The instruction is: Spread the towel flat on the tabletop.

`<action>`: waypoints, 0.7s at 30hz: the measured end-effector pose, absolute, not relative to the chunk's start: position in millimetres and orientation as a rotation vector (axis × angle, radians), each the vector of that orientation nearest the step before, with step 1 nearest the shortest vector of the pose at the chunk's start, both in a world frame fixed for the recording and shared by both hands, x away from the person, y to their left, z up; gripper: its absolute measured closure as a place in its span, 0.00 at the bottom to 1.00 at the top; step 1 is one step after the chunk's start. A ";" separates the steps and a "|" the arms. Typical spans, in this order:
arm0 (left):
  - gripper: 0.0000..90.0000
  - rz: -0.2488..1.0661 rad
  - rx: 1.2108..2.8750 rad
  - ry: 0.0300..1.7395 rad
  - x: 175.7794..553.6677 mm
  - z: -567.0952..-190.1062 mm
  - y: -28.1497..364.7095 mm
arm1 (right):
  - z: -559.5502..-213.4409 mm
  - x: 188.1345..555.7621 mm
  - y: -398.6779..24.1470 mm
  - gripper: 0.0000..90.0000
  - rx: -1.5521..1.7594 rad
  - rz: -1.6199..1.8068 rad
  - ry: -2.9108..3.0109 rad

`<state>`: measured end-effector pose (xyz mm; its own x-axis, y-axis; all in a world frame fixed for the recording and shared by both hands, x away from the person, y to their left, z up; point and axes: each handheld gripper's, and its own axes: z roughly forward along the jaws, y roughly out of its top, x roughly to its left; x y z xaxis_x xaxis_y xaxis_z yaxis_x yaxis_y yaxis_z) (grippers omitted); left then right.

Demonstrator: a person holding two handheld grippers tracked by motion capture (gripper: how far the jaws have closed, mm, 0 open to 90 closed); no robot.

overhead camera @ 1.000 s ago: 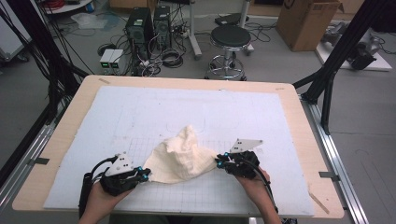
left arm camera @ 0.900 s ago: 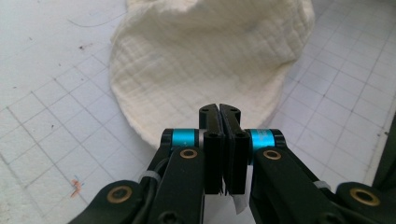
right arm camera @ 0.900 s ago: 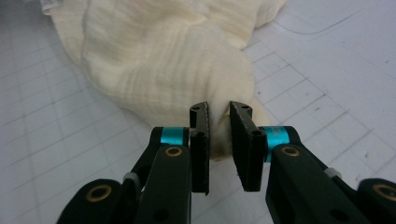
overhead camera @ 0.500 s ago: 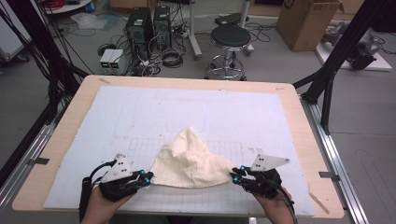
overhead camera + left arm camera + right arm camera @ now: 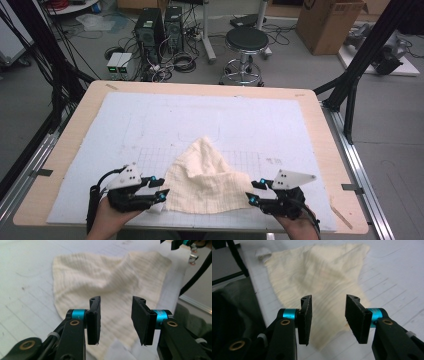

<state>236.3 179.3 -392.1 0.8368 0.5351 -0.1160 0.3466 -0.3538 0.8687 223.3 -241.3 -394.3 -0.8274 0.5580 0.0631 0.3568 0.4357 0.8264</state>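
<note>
A cream ribbed cloth [image 5: 207, 180] lies on the white mat near the table's front edge, spread wide at the front and rising to a peaked fold at the back. My left gripper [image 5: 161, 189] stands at its left corner and my right gripper [image 5: 252, 192] at its right corner. Both have just been opening their jaws. In the left gripper view the gripper [image 5: 116, 300] is open, with the cloth [image 5: 107, 277] lying below and beyond the pads. In the right gripper view the gripper [image 5: 329, 298] is open too, over the cloth [image 5: 319, 272], with nothing pinched.
The white gridded mat [image 5: 150, 125] covers a wooden table [image 5: 75, 130]. A small white scrap [image 5: 155, 207] lies by the cloth's left corner. Beyond the far edge stand a stool [image 5: 246, 42], computer towers [image 5: 160, 25] and a cardboard box [image 5: 330, 20]. Black frame legs [image 5: 350, 85] flank the table.
The right gripper moved right with the cloth's corner and spread the heap out flatter. Both grippers then opened and let go of the cloth, which now rests on the mat.
</note>
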 end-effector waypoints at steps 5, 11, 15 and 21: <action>0.66 0.304 1.942 0.690 281.4 -384.2 158.3 | -392.0 257.7 -235.5 0.62 0.839 1.356 2.418; 0.66 0.380 2.010 0.733 334.5 -384.3 125.1 | -403.4 286.8 -229.1 0.60 0.876 1.316 2.422; 0.68 0.377 2.071 0.759 364.6 -392.7 103.7 | -407.6 293.1 -229.4 0.59 0.895 1.316 2.433; 0.69 0.315 2.135 0.811 394.9 -410.6 80.7 | -414.4 295.7 -229.7 0.57 0.905 1.338 2.455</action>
<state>394.9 80.7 -410.6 0.7620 0.6456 -0.0499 0.4429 -0.4636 0.7674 295.7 -229.7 -414.4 -0.7917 0.6010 0.1096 0.4179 0.4020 0.8147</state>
